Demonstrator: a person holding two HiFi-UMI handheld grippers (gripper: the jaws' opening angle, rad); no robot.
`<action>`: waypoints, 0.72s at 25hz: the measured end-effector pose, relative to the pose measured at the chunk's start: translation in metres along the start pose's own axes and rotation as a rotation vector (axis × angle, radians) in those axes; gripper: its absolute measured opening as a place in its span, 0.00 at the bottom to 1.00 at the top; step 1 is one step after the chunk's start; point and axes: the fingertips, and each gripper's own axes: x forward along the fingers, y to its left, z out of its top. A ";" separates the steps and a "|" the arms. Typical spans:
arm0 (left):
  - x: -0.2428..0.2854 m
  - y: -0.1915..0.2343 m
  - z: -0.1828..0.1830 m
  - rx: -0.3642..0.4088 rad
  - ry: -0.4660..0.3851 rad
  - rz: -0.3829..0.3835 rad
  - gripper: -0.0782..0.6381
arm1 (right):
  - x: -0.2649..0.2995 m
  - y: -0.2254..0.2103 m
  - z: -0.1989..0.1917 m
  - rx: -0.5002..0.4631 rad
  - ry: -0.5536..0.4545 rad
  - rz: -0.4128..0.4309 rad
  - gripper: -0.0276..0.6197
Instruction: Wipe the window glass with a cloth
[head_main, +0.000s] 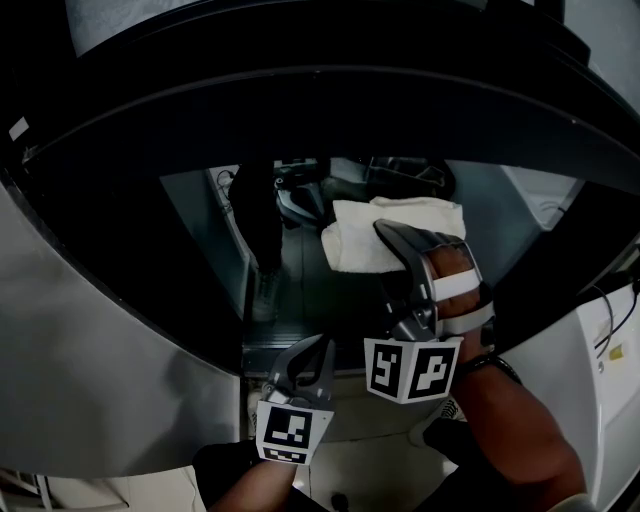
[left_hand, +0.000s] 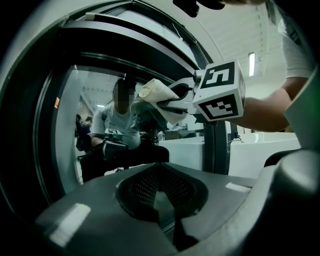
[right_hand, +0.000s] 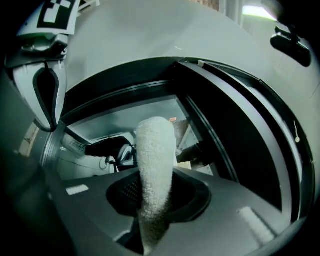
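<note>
The window glass is a dark curved pane set in a black frame. A white folded cloth lies flat against it near the middle. My right gripper is shut on the cloth and presses it to the pane; in the right gripper view the cloth stands up between the jaws. My left gripper hangs lower left of the right one, just under the glass's bottom edge, jaws together and holding nothing. In the left gripper view the cloth and the right gripper show above, against the glass.
A black frame arches over the pane. A silver body panel lies left and a white panel right. The glass shows a seated person and indoor clutter. Pale floor lies below.
</note>
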 end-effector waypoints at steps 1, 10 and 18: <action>0.001 0.000 -0.002 -0.001 0.003 -0.001 0.13 | 0.000 0.005 -0.002 0.003 0.002 0.007 0.18; 0.013 0.016 -0.002 -0.025 0.054 0.015 0.13 | 0.009 0.013 -0.010 0.042 0.031 0.066 0.18; 0.015 0.001 -0.044 -0.024 0.089 -0.011 0.13 | -0.002 0.072 -0.023 0.049 0.042 0.122 0.18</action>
